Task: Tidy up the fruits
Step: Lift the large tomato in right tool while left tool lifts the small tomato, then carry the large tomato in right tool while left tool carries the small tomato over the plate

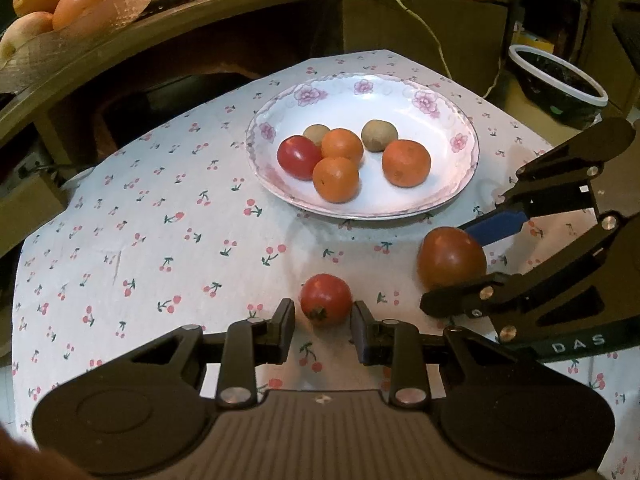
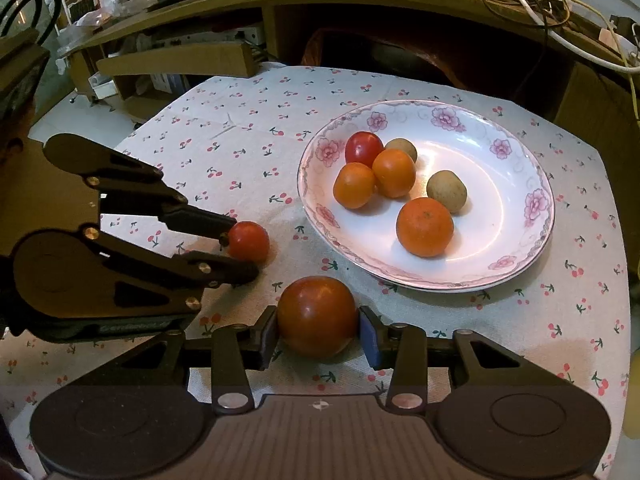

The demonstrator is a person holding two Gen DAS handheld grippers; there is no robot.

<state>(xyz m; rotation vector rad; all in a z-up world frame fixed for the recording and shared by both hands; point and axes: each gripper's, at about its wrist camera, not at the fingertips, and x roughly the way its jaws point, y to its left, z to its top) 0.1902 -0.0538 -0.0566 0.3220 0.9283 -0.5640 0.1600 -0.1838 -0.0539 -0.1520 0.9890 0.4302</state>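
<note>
The right claw (image 2: 318, 334) hugs the big tomato (image 2: 317, 315). The left claw (image 1: 323, 330) sits loose around the small tomato (image 1: 326, 299). Both look soft and smooth; squeeze the round sides gently.

text: "DAS" | on: right tool (image 1: 452, 258) body | remaining letters possibly cut off

Six fruits are counted on one flowered plate (image 2: 536, 216): three oranges (image 2: 425, 227), two brownish kiwis (image 2: 447, 191), one red tomato (image 2: 363, 149). Two more tomatoes (image 2: 249, 241) are seen on the cloth (image 2: 240, 128). Two grippers (image 2: 318, 338) are in play.
</note>
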